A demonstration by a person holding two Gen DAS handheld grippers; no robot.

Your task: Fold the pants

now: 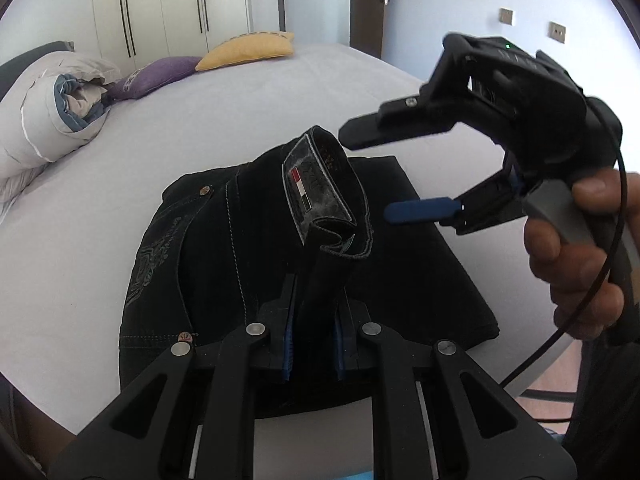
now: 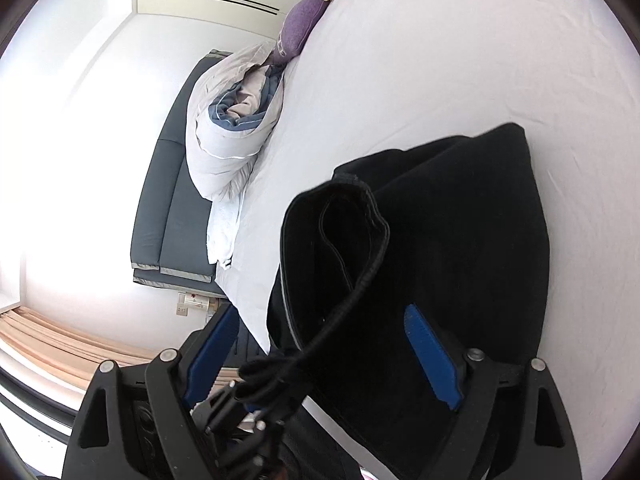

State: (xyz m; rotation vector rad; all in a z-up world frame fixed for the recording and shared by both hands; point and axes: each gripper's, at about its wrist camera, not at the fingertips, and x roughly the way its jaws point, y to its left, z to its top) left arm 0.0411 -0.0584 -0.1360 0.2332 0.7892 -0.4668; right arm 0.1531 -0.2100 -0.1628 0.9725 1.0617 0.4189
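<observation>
Black pants (image 1: 224,264) lie partly folded on the white bed sheet (image 1: 80,240). My left gripper (image 1: 314,320) is shut on the waistband (image 1: 324,200), which stands lifted above the folded stack with its label showing. My right gripper (image 1: 364,174) hovers to the right of the raised waistband, jaws wide open and empty. In the right wrist view the pants (image 2: 460,240) fill the lower right, and the right gripper (image 2: 320,344) is open with its blue pads (image 2: 430,356) apart; part of the left gripper sits low between them.
A rolled white duvet (image 1: 44,120) lies at the bed's left side. A purple pillow (image 1: 156,76) and a yellow pillow (image 1: 248,50) lie at the far end. Wardrobes (image 1: 168,4) and a door stand behind. The bed edge runs at the right.
</observation>
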